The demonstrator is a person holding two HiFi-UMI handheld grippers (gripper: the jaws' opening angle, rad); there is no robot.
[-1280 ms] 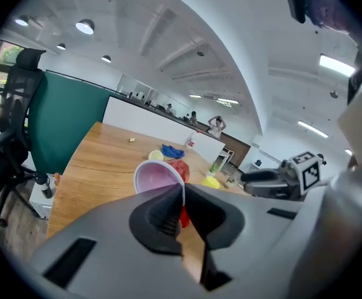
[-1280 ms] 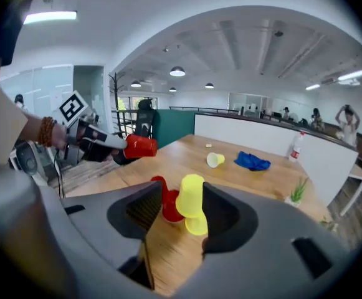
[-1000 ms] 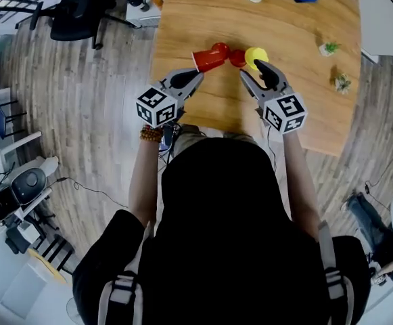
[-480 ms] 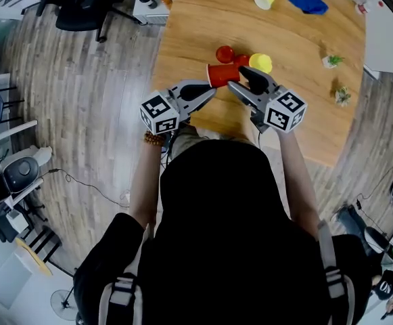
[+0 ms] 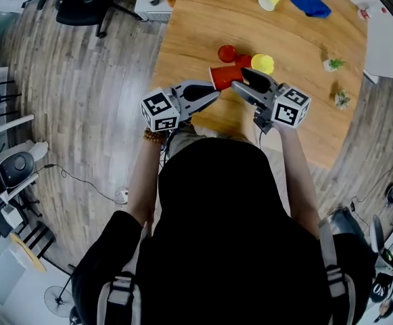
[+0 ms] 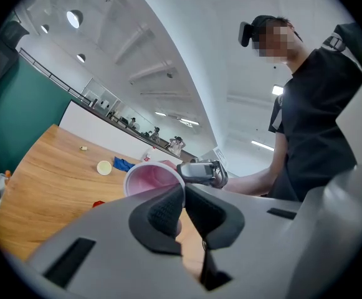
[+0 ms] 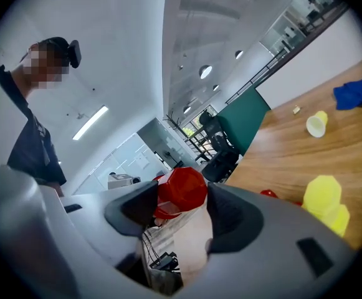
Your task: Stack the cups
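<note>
Left tool (image 6: 184, 195) was clamped shut on the rim of a red cup (image 5: 222, 77), the thin wall pinched between its pads, holding the cup on its side above the counter's (image 5: 196, 19) near edge. The cup's long axis ran level from tool to tool, with its mouth toward the left tool and its base toward the right tool (image 7: 182, 207). The right tool's jaws had just been opening and stood wide around that base, apparently not pressing it. By that lie, the right tool was the better placed to take the base. Beyond them, toward the counter's middle, a yellow cup (image 5: 262, 63) and a second red cup (image 5: 226, 53) rested close together.
</note>
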